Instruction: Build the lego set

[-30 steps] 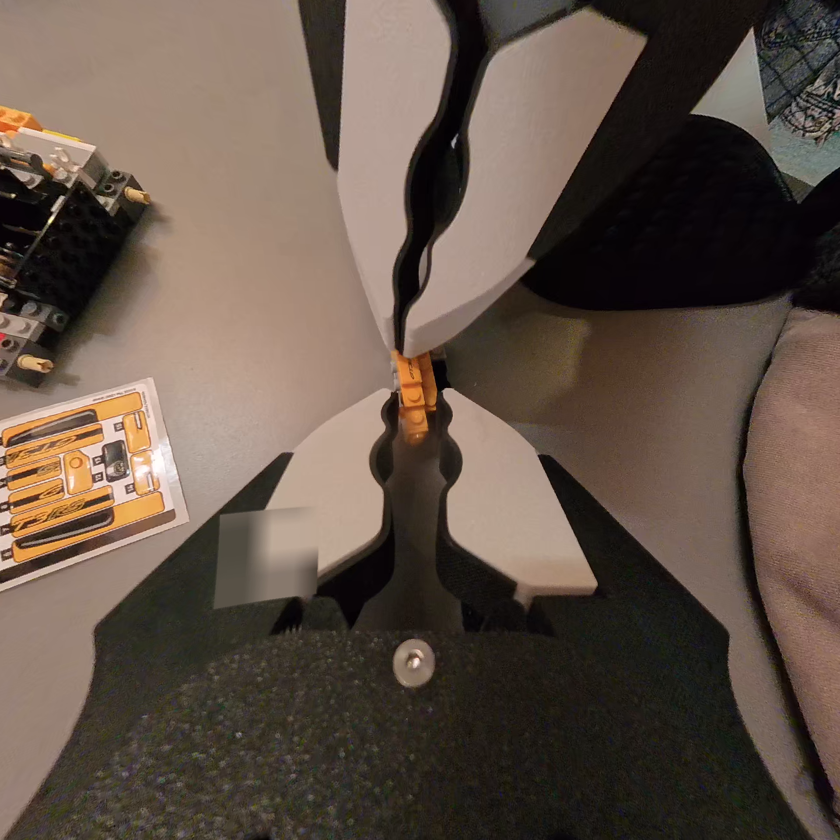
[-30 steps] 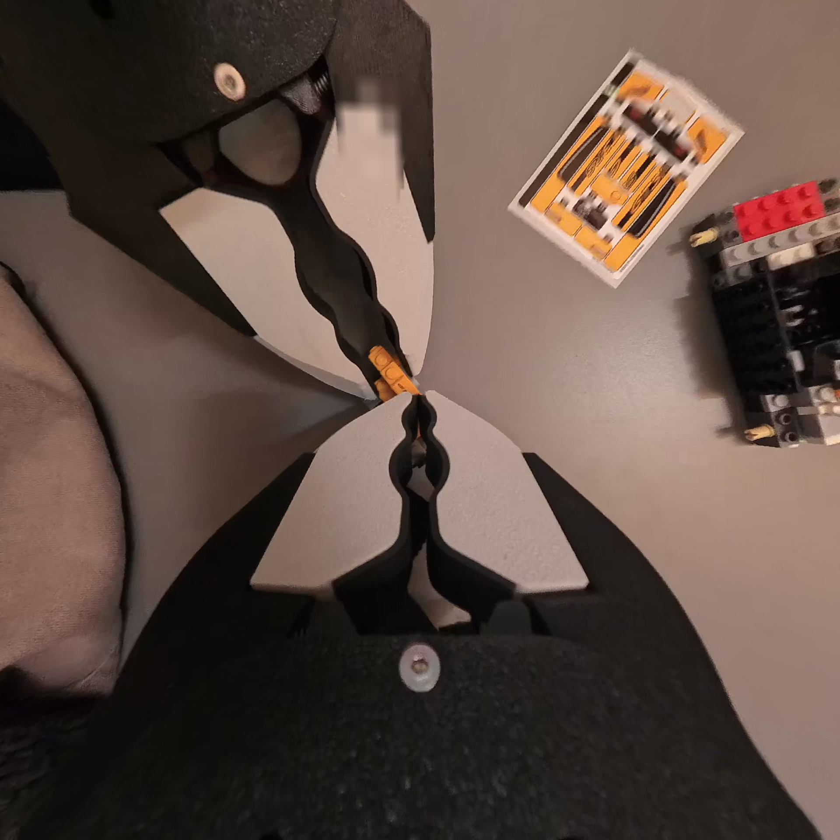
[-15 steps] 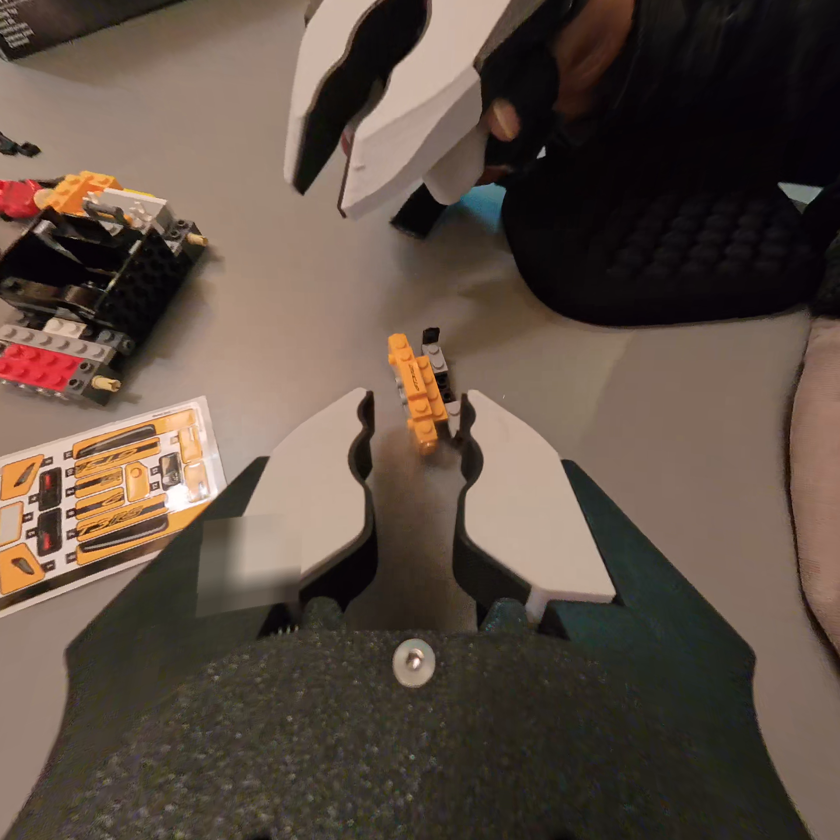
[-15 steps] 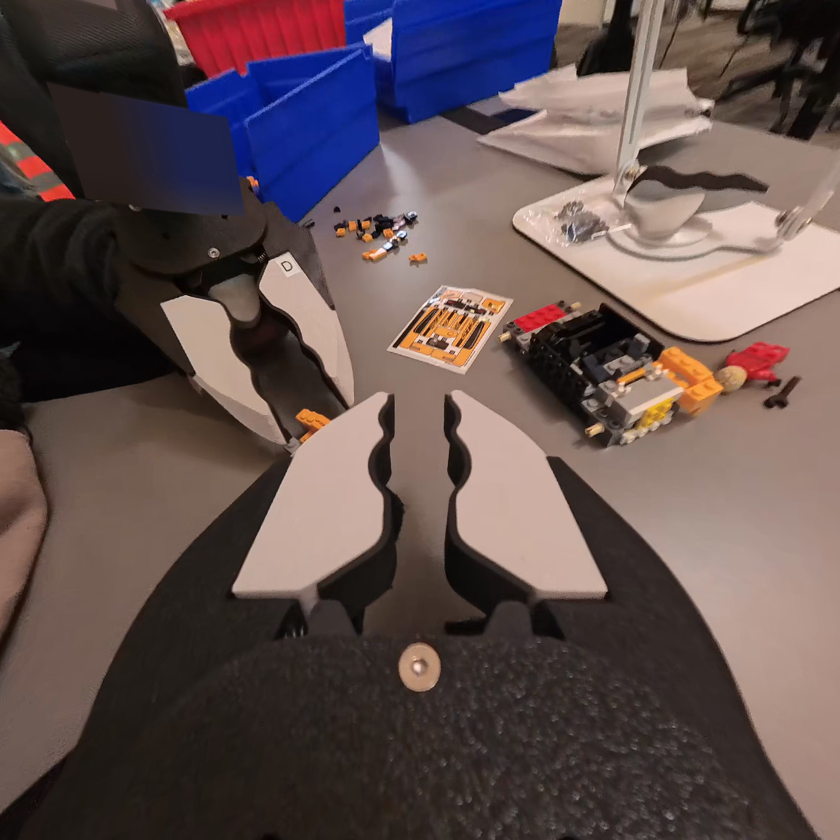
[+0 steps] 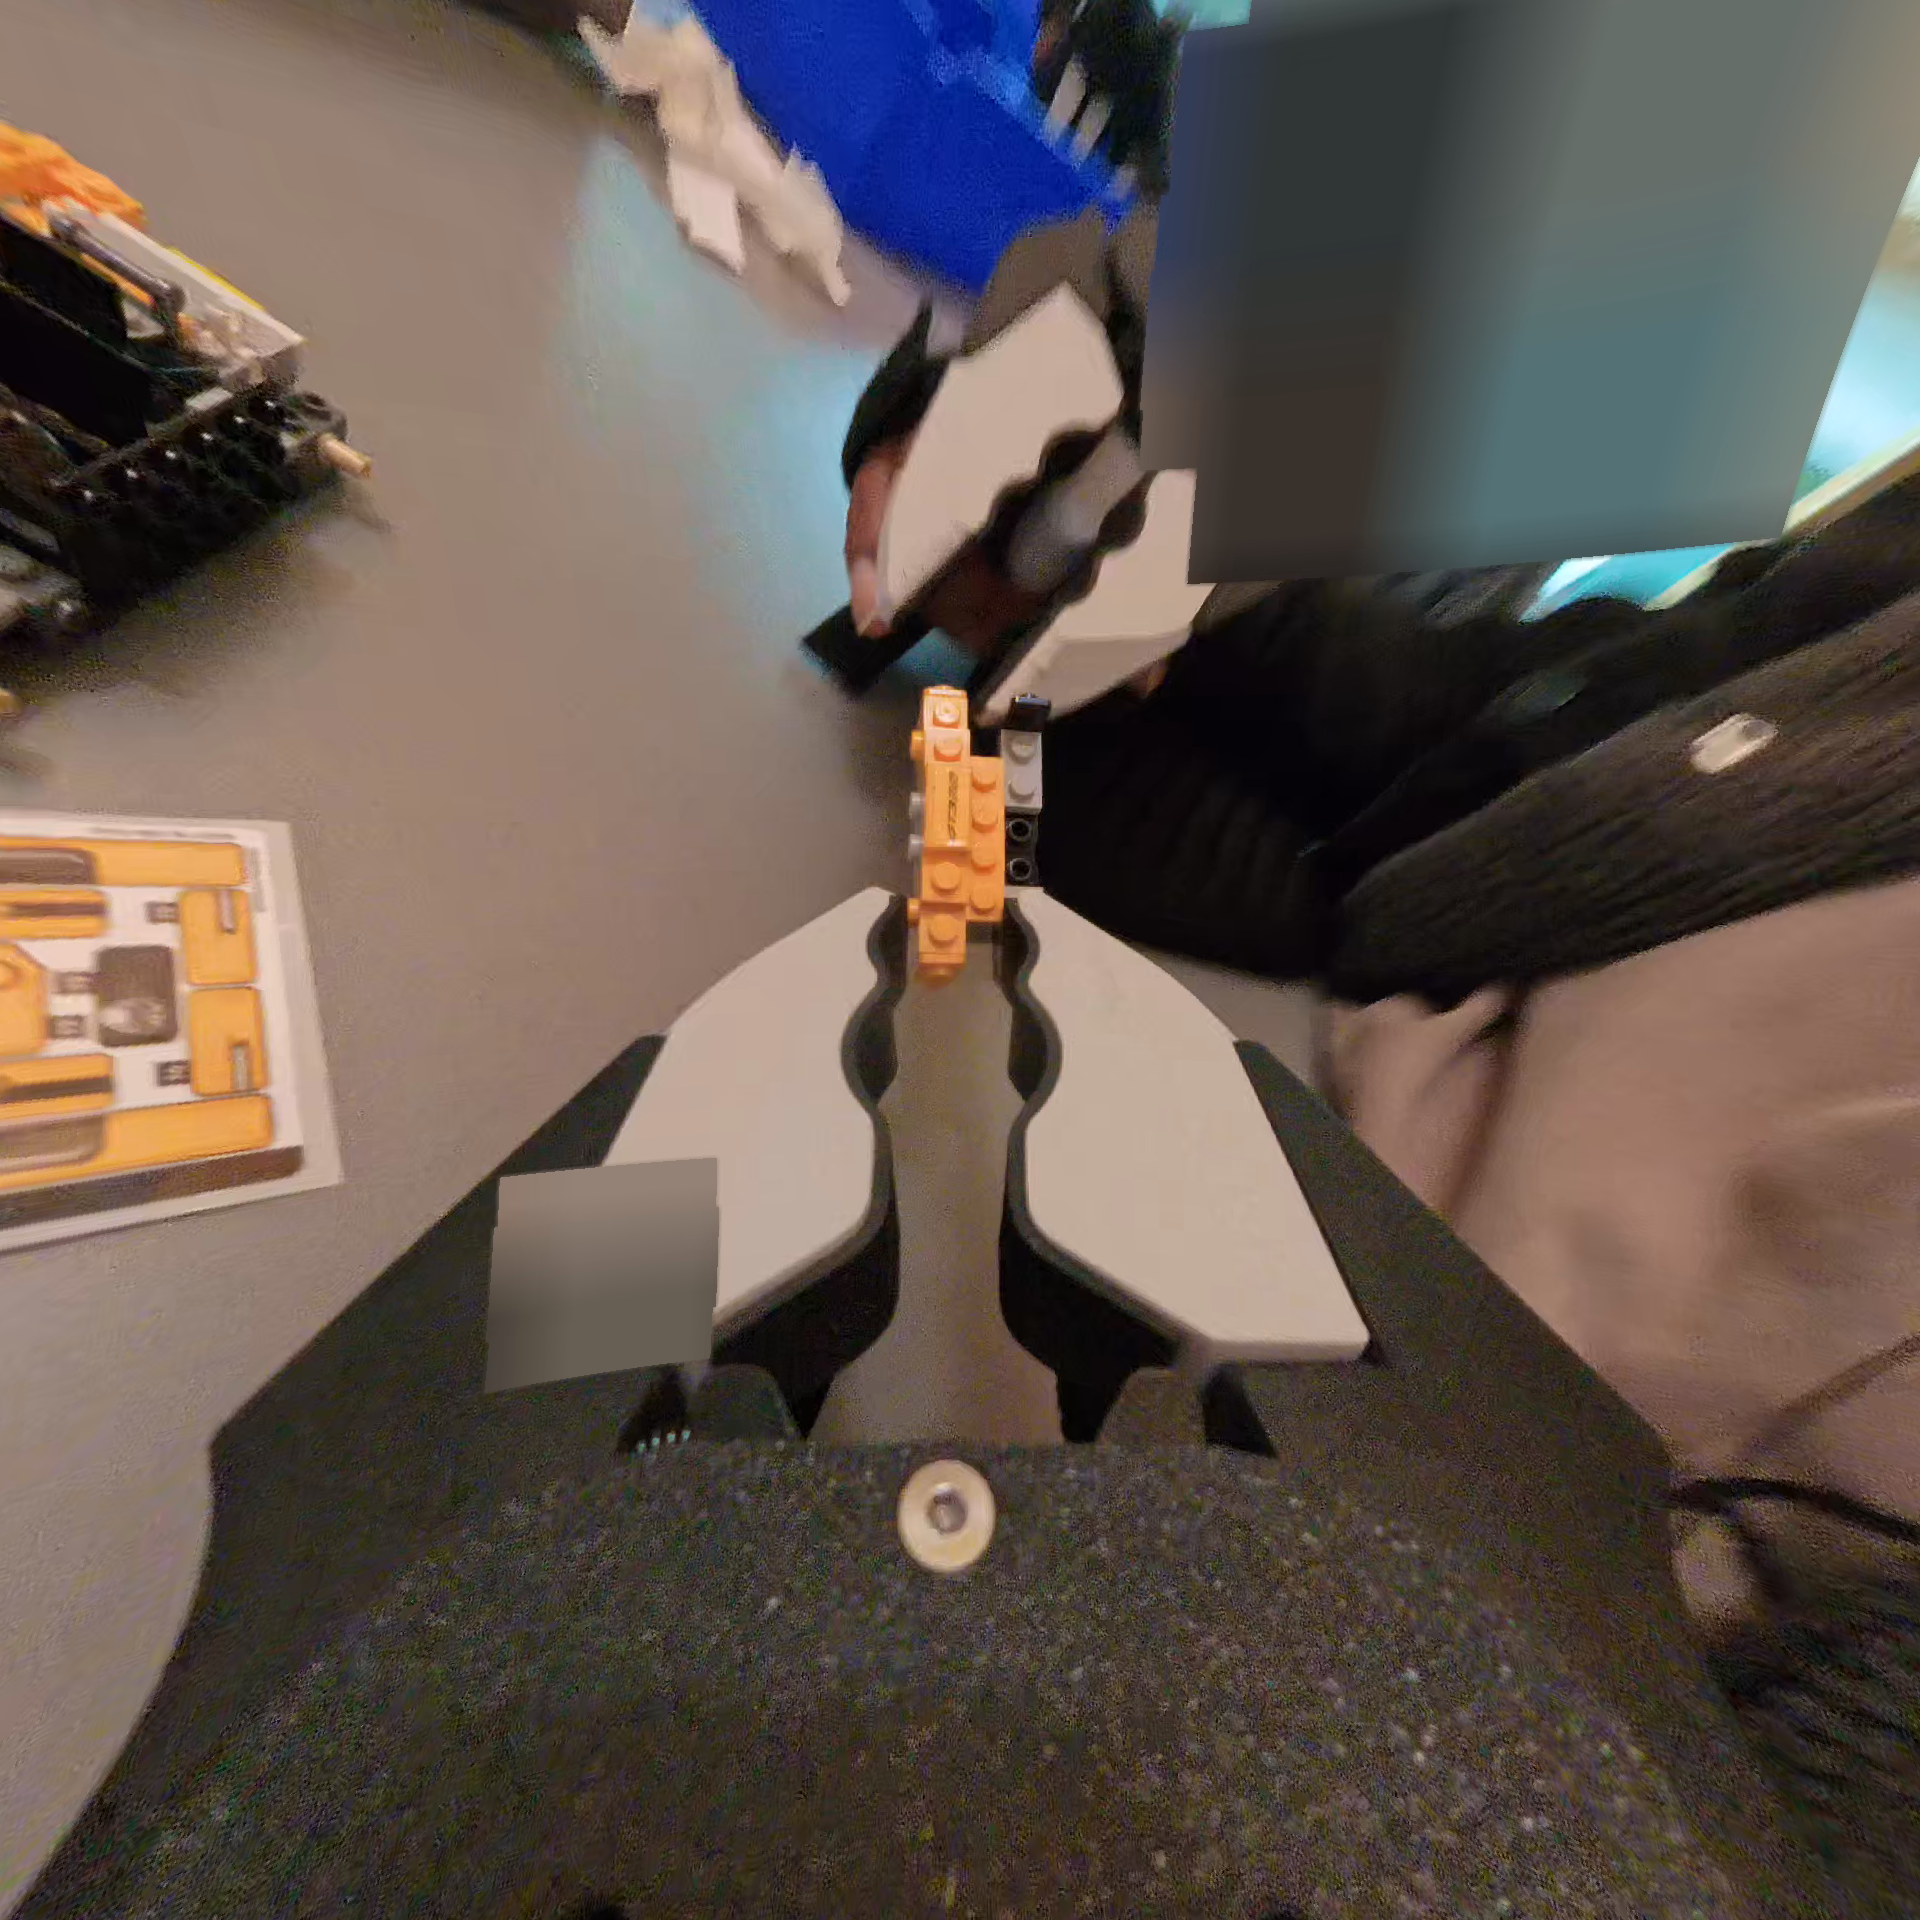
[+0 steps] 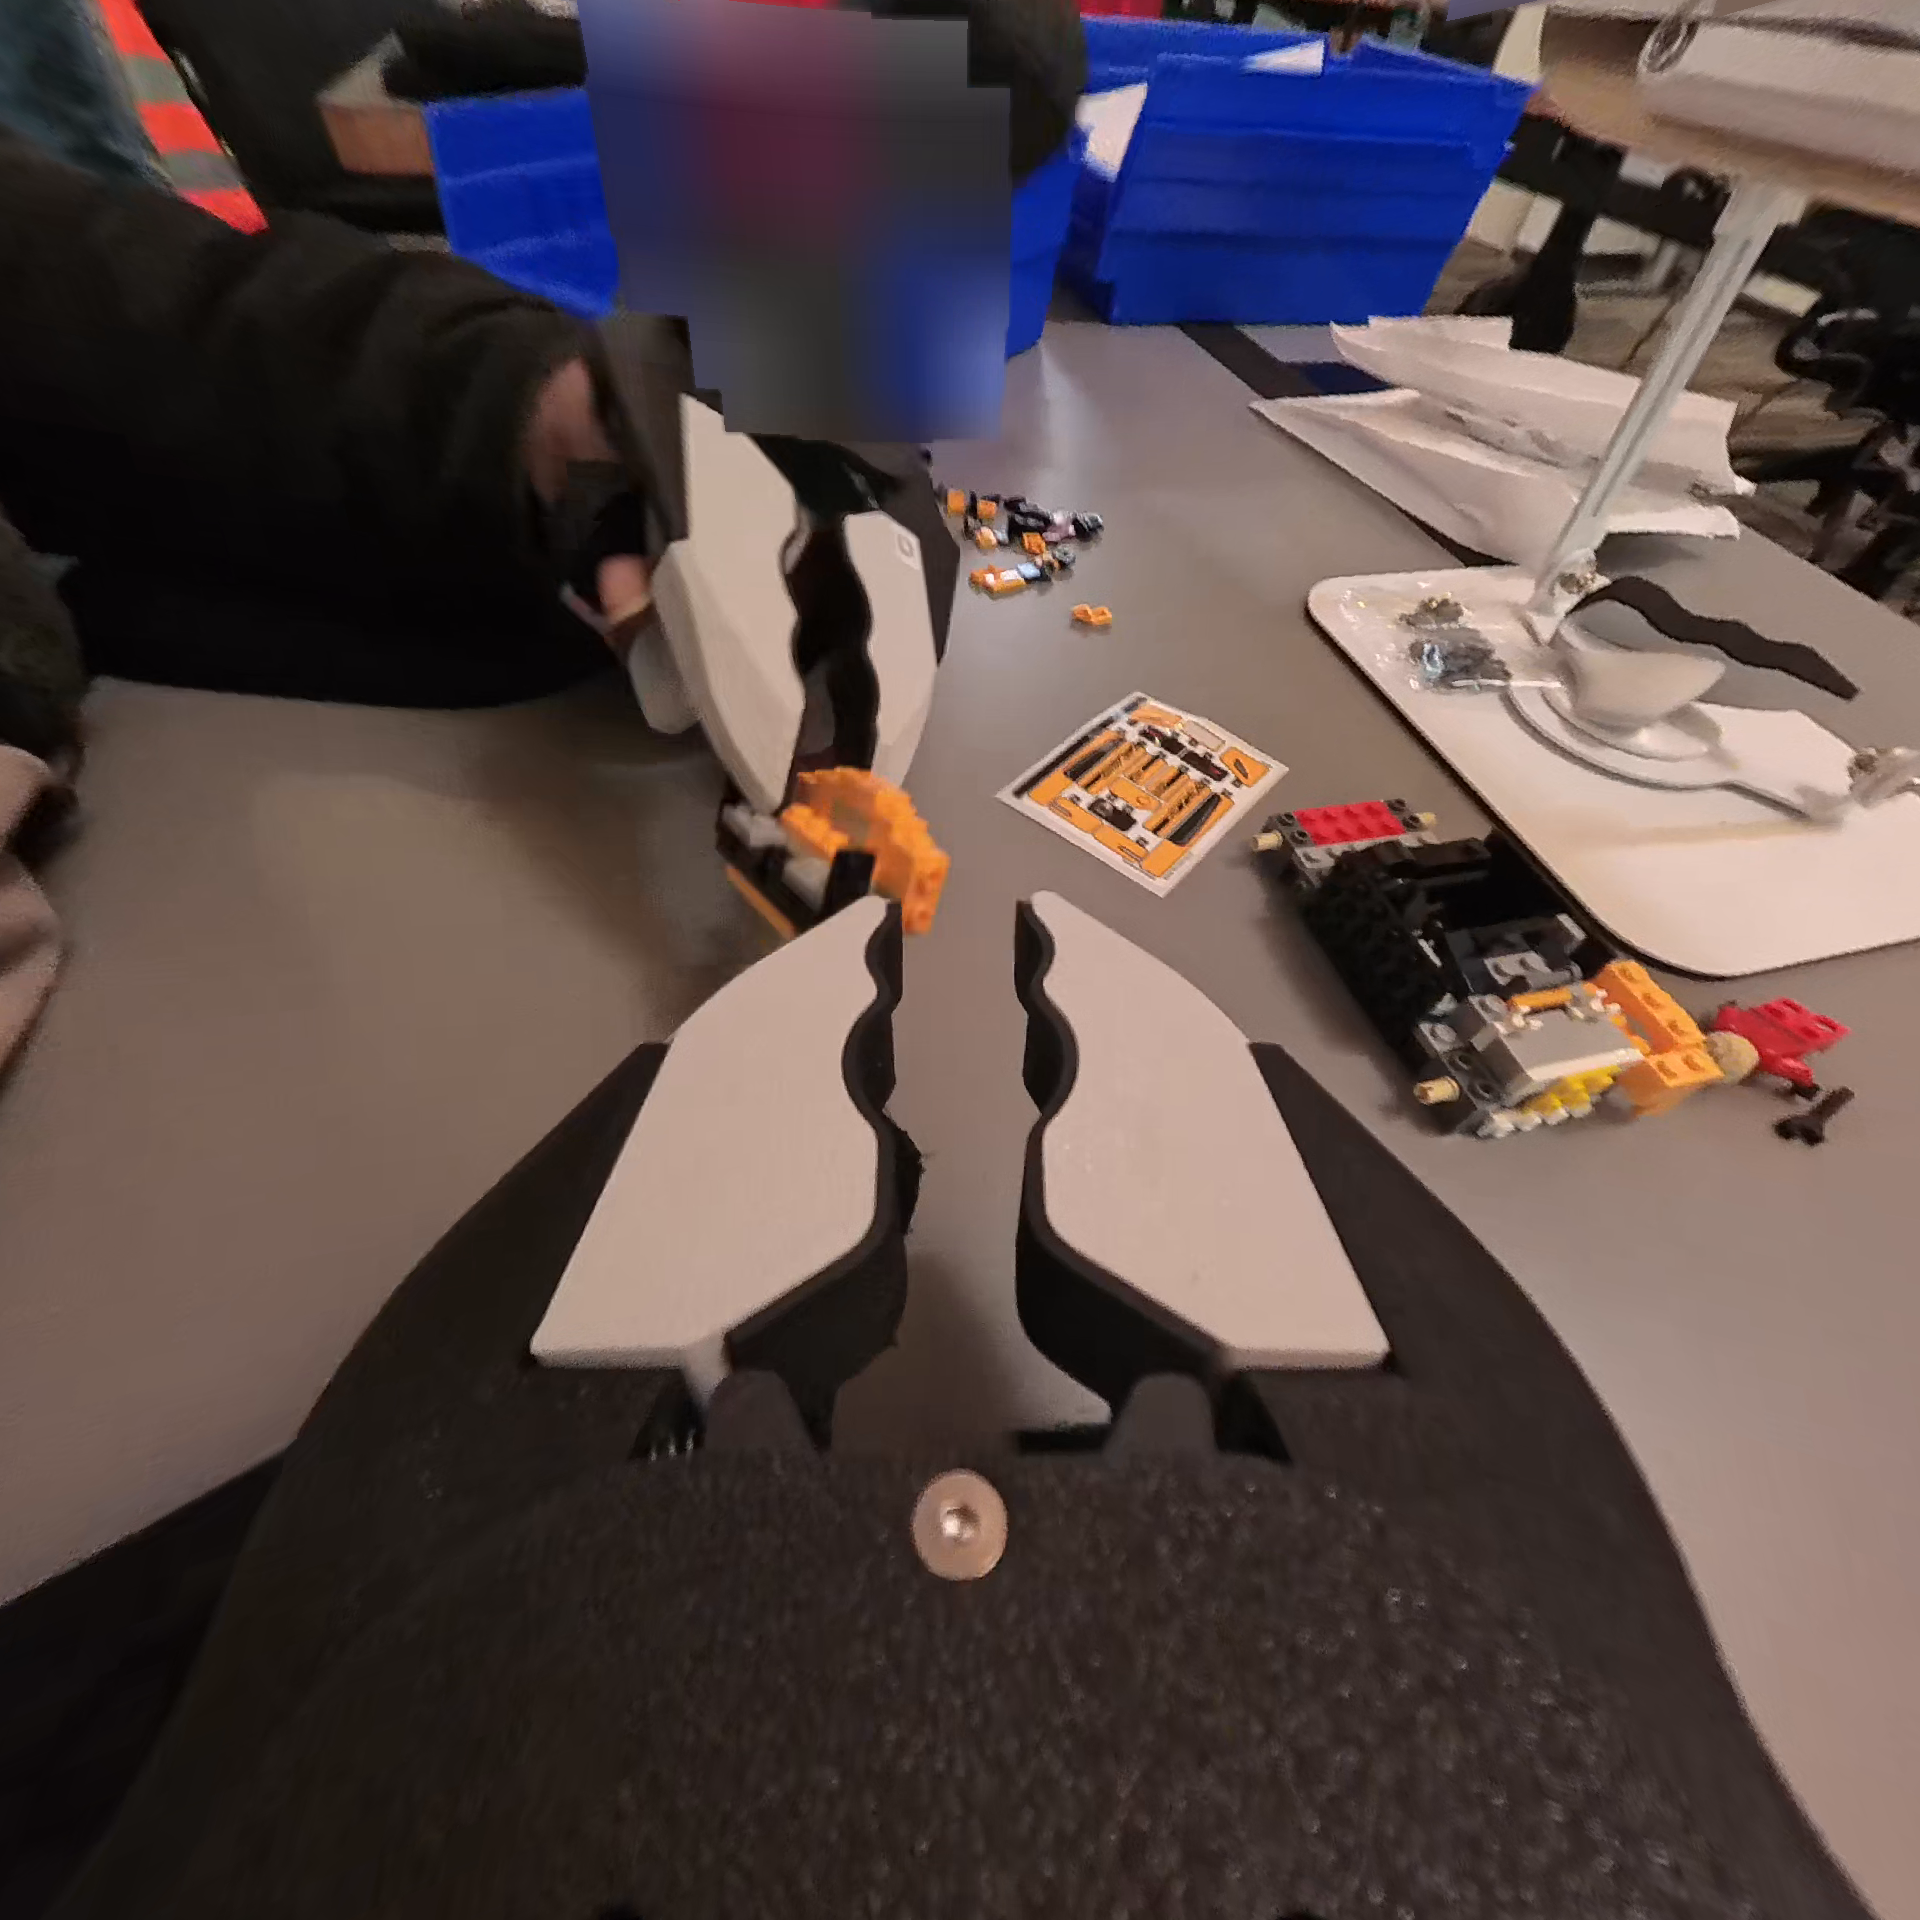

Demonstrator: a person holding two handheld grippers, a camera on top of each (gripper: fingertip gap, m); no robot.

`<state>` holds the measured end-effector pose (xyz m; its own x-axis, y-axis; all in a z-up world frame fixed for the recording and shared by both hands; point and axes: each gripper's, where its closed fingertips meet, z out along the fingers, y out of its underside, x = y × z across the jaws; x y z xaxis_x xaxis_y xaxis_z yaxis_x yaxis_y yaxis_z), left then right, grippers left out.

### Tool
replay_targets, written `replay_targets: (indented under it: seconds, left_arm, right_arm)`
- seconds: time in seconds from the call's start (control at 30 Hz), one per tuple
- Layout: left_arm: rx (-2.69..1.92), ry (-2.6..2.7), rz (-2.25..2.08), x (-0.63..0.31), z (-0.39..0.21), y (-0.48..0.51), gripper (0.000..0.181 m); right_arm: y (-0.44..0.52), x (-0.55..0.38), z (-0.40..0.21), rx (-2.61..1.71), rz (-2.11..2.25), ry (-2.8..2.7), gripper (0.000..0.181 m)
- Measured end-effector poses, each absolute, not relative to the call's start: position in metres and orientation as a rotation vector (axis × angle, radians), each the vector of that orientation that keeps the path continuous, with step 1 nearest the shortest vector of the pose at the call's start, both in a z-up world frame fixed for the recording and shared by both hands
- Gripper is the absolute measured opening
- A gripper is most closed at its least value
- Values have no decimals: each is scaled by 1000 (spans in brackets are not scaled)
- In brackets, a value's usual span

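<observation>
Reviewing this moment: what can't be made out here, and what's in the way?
Left wrist view: whether the left hand-held gripper actually clamps the orange sub-assembly or merely brackets it; the contact is unclear.
Right wrist view: whether that sub-assembly touches the table; motion blur.
Left wrist view: the black chassis and sticker sheet are cut off by the left edge.
Right wrist view: the loose pieces are too small to identify.

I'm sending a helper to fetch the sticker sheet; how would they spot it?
On the grey table, look beside the black lego chassis. The sticker sheet lies flat there: a white rectangle printed with orange and black shapes, the only paper-thin item among bricks.
</observation>
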<state>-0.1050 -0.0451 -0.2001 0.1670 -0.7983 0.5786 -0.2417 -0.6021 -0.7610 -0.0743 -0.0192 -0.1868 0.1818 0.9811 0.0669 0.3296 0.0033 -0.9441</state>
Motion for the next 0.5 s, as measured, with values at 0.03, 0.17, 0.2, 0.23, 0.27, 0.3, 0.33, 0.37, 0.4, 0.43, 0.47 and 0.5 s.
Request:
replay_targets:
  seconds: [0.03, 0.17, 0.2, 0.23, 0.27, 0.3, 0.33, 0.37, 0.4, 0.43, 0.47, 0.5]
  left_arm:
    - [-1931, 899, -1558, -107, -192, -44, 17]
    - [-1868, 719, -1816, -113, -171, -42, 17]
    - [-1856, 705, -1849, -113, -168, -43, 17]
    - [-1842, 691, -1886, -112, -164, -45, 17]
    - [-1830, 672, -1924, -112, -161, -46, 17]
    - [-1819, 652, -1963, -113, -159, -46, 17]
    - [-1804, 631, -2004, -113, -155, -46, 17]
    - [-1791, 611, -2044, -114, -153, -47, 17]
    - [-1779, 594, -2076, -115, -151, -47, 17]
    - [-1771, 582, -2101, -116, -149, -47, 17]
    - [-1767, 574, -2120, -116, -148, -47, 17]
    - [-1764, 568, -2139, -117, -147, -47, 17]
  right_arm:
    - [-20, -74, -181, -1493, 902, -1288, 20]
    - [-22, -74, -159, -1445, 1069, -1165, 20]
    - [-22, -74, -157, -1442, 1081, -1148, 20]
    - [-21, -74, -155, -1440, 1088, -1132, 20]
    - [-21, -75, -154, -1438, 1097, -1117, 20]
    - [-21, -76, -153, -1436, 1107, -1109, 19]
    - [-20, -77, -153, -1435, 1113, -1102, 18]
    - [-20, -77, -153, -1436, 1114, -1097, 18]
    - [-19, -77, -154, -1438, 1121, -1093, 17]
    - [-19, -77, -154, -1439, 1133, -1089, 17]
    - [-19, -77, -153, -1435, 1144, -1088, 17]
    - [-21, -77, -152, -1425, 1154, -1093, 18]
